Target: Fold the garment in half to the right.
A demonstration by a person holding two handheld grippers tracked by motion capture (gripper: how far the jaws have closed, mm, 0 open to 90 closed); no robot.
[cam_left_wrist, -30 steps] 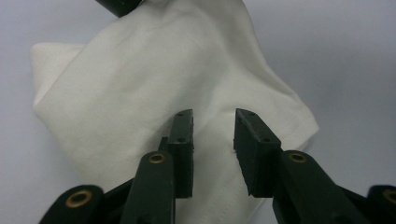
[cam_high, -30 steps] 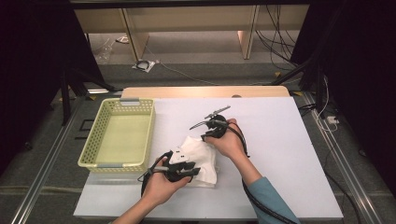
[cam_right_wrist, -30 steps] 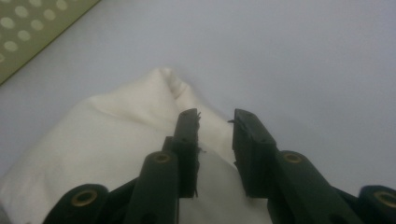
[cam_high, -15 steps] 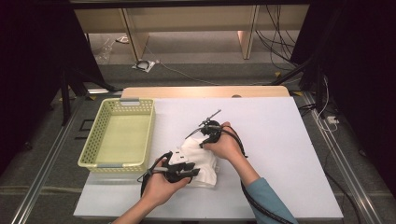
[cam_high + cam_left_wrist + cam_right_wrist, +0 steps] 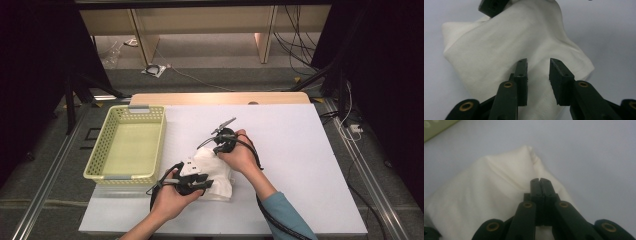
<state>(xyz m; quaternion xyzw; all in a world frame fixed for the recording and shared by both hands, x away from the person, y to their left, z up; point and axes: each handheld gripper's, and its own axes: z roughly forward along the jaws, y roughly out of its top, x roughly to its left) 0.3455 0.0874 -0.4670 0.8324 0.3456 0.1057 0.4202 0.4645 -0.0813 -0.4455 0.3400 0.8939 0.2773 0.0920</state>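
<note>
A crumpled white cloth [image 5: 216,172] lies on the white table [image 5: 300,165] in front of the person. My right gripper [image 5: 217,150] comes down on the cloth's far edge. In the right gripper view its jaws [image 5: 541,180] have just been closing and now stand pressed together on a raised ridge of the cloth [image 5: 486,190]. My left gripper [image 5: 206,182] rests on the cloth's near left part. Its jaws [image 5: 537,67] stand apart, with cloth [image 5: 499,47] lying flat under and between them, not pinched. The right gripper's black tip [image 5: 492,6] shows at the cloth's far end.
A pale green plastic basket [image 5: 98,145] stands on the table's left side, close to the cloth, with nothing in it; its corner [image 5: 434,128] shows in the right gripper view. Bare table stretches to the right and beyond the hands. Cables trail from both grippers.
The right gripper has tipped down toward the cloth's far edge and its jaws have closed on the fabric. The left hand and its gripper have stayed put.
</note>
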